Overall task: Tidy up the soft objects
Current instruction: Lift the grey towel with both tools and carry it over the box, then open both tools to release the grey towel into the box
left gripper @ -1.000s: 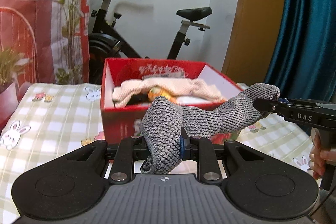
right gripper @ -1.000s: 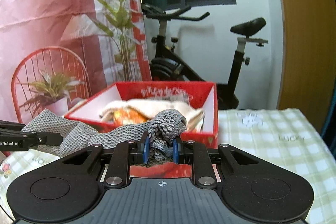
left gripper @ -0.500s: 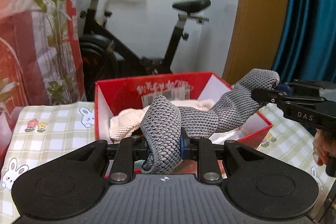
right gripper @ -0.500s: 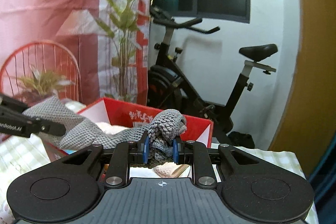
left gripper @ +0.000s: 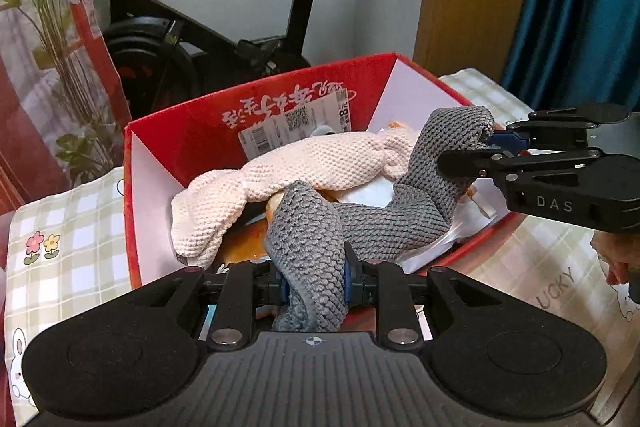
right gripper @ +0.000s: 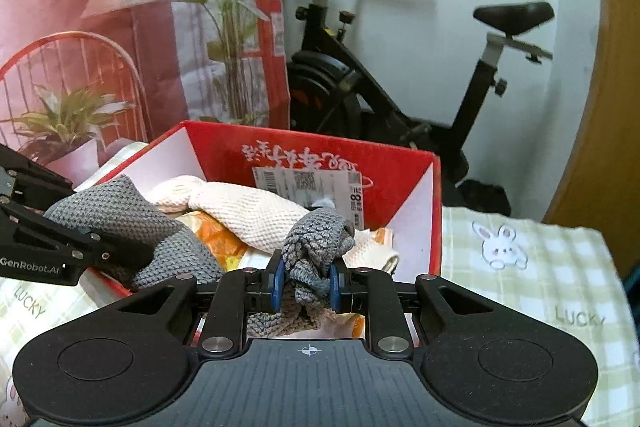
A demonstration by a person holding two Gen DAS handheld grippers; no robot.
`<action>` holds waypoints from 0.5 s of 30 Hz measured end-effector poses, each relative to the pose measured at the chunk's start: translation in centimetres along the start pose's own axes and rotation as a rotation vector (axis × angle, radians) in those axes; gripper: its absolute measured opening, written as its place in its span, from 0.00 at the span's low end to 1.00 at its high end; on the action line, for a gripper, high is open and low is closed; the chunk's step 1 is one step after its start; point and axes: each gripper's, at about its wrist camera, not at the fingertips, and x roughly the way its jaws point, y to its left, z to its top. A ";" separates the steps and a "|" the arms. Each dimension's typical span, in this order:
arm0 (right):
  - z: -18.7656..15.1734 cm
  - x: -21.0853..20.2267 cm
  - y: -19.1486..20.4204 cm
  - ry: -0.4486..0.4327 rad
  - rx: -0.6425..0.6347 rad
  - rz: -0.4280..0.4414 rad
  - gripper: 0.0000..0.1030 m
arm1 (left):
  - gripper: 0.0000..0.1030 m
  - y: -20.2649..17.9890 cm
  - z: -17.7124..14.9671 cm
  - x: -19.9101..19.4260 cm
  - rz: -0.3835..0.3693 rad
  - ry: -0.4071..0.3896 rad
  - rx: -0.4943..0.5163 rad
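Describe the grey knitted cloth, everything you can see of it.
The grey knitted cloth is a soft, coarse-weave piece, twisted and bunched. It is held at both ends: the left gripper is shut on one, the right gripper on the other. It hangs over the open red box, above a cream knitted cloth.

"DAS" on right claw [left gripper: 486, 147]; "GenRobot.AI" on left claw [right gripper: 132, 259]; "LUCKY" on tablecloth [right gripper: 580, 315].

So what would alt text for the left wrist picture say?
Two black tongs, left and right, each grip an end of a grey knitted cloth over an open red box that holds a cream knitted cloth, on a checked tablecloth.
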 end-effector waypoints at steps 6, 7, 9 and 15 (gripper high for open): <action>-0.4 1.0 -0.9 0.029 0.032 -0.002 0.19 | 0.24 0.3 0.2 0.9 -0.004 0.017 -0.030; -0.4 1.1 -1.1 0.032 0.038 -0.003 0.19 | 0.25 0.4 0.3 1.1 -0.004 0.016 -0.039; -0.6 1.3 -1.3 0.036 0.046 -0.007 0.19 | 0.27 0.6 0.3 1.1 -0.003 0.010 -0.059; -0.9 1.2 -1.7 0.034 0.044 -0.018 0.24 | 0.62 0.5 0.3 0.5 0.030 -0.023 -0.064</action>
